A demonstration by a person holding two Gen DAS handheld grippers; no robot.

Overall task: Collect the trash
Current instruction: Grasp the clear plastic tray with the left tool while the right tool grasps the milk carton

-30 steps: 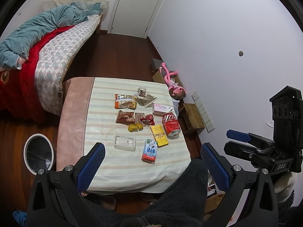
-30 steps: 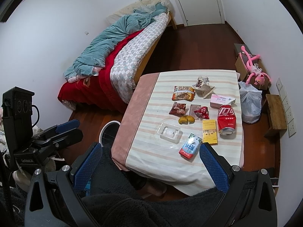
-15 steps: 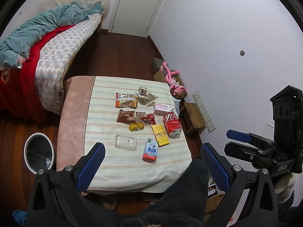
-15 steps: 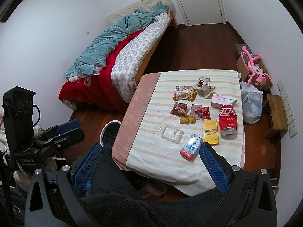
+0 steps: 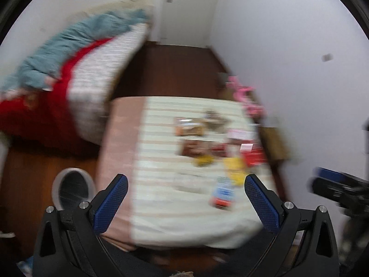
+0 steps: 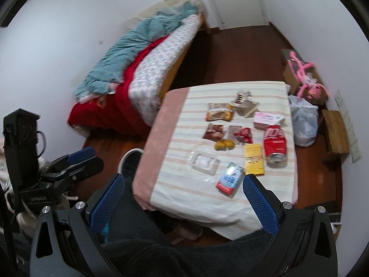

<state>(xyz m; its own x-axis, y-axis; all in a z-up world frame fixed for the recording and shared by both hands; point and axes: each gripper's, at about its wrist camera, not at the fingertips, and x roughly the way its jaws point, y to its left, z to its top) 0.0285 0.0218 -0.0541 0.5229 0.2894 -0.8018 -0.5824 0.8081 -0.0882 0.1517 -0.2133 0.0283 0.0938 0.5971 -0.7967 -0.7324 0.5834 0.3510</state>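
Striped table (image 6: 175, 161) carries snack wrappers (image 6: 219, 113); red can (image 6: 275, 142); milk carton (image 6: 230, 177).

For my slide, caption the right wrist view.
Open right gripper hovers over a striped table strewn with snack wrappers and a red can.

We note a table (image 6: 161, 124) ahead, with a bed (image 6: 147, 73) behind it to the left. On the table, a can (image 6: 275, 143) lies rightmost, a carton (image 6: 230, 178) nearest us, a tray (image 6: 204, 161) left of the carton. A bin (image 5: 73, 187) stands on the floor left of the table.
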